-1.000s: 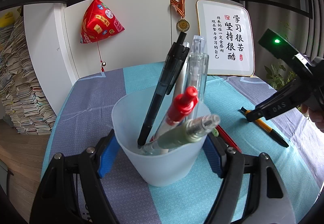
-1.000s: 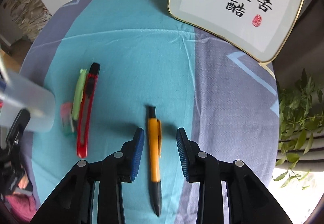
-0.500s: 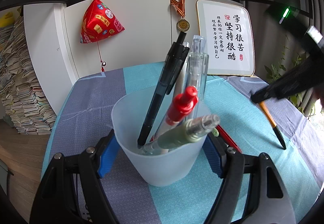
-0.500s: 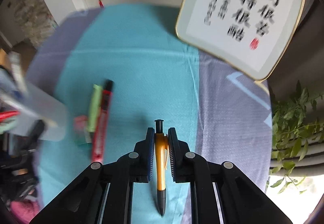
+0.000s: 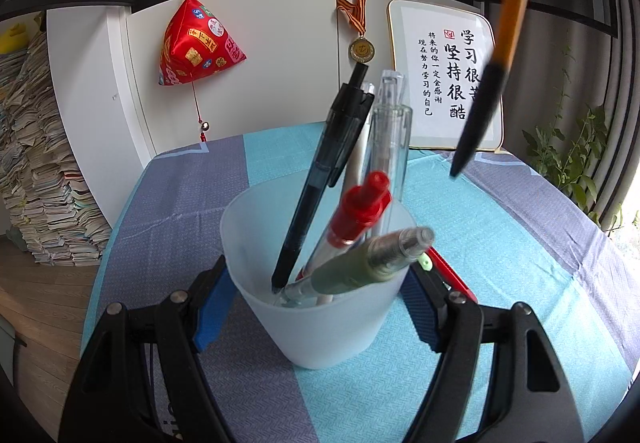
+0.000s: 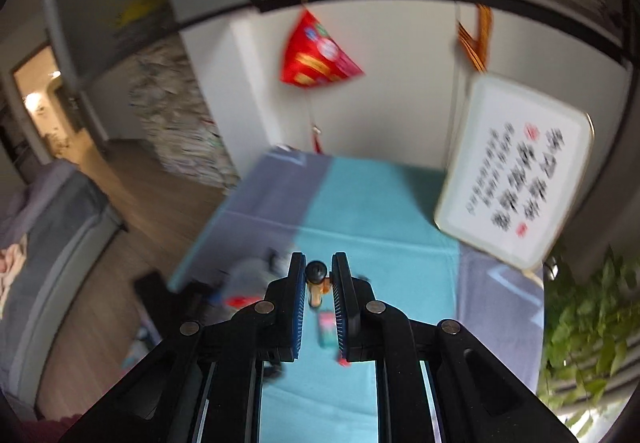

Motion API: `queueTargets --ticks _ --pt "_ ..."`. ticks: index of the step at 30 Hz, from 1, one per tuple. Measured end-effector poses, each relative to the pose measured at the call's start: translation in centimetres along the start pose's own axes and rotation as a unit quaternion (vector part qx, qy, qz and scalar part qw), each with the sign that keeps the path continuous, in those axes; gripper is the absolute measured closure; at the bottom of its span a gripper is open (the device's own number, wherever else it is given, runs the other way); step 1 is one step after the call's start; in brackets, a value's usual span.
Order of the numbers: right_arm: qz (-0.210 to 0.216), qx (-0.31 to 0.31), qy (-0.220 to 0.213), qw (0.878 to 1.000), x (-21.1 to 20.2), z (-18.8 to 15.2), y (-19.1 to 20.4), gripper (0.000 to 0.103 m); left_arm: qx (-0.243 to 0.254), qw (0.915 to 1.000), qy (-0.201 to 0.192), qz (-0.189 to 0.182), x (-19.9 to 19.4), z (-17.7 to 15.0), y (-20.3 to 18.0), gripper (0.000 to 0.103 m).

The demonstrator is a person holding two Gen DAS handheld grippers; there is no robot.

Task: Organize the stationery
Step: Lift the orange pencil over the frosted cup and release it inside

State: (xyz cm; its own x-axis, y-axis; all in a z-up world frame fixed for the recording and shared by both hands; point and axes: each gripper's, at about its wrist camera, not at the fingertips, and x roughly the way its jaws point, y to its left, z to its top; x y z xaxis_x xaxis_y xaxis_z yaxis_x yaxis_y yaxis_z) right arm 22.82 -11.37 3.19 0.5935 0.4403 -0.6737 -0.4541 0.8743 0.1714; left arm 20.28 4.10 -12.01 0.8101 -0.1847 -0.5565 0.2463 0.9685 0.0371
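Left gripper is closed on a frosted plastic cup, one blue pad pressing each side of the cup wall. Cup stands on the tablecloth, near the camera, well back from the far table edge and from the left edge. Inside the cup, several pens lean to the right: a black pen, a clear pen, a red-capped pen and a pale green pen.

Right gripper is clamped on an orange pen; the pen's black end shows between the fingertips. In the left wrist view, the orange pen hangs in the air, black tip down, above and to the right of the cup, clear of the cloth and of the cup rim.

Open cloth lies to the right and far side of the cup. A red utility knife lies on the cloth just right of the cup, partly hidden behind the left gripper's right finger. A framed calligraphy board leans at the far right of the table. Right wrist view is motion-blurred, so small items on the cloth there cannot be identified
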Motion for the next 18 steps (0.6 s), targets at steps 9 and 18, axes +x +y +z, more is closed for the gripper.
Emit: queueTargets --ticks 9,18 --pt "0.041 -0.026 -0.003 0.999 0.0 0.6 3.2 0.089 -0.001 1.0 0.002 -0.002 0.1 -0.1 0.1 0.029" --pt "0.035 -0.018 0.032 0.999 3.5 -0.6 2.6 0.089 -0.001 1.0 0.002 -0.001 0.2 -0.1 0.0 0.029"
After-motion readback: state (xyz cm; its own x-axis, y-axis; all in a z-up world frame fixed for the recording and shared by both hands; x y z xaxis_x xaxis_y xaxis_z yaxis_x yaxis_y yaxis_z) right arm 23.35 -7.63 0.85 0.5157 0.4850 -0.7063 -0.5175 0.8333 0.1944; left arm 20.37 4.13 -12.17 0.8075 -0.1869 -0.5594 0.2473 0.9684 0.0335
